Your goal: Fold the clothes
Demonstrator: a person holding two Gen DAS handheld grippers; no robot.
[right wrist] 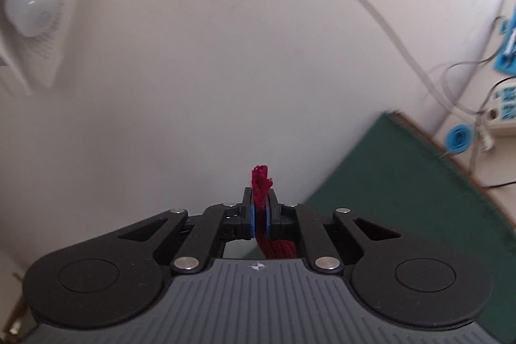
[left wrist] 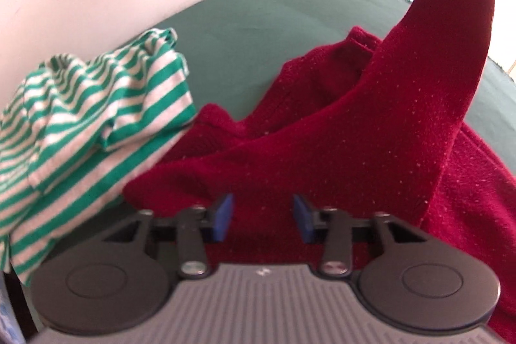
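Red garment [left wrist: 322, 144] lies heaped on green desk [left wrist: 258, 21], w/ one corner pulled up high. Right tool [right wrist: 260, 216] is clamped on that corner. Left tool [left wrist: 262, 216] hovers over the heap, pads apart, gripping nothing. Striped shirt [left wrist: 80, 105] lies beside it.

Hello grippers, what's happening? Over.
Right gripper shut on red sweater, lifting it. Left gripper open above it. Striped shirt alongside.

Left wrist tilted down close over red garment [left wrist: 338, 134], right wrist level at wall [right wrist: 225, 54]
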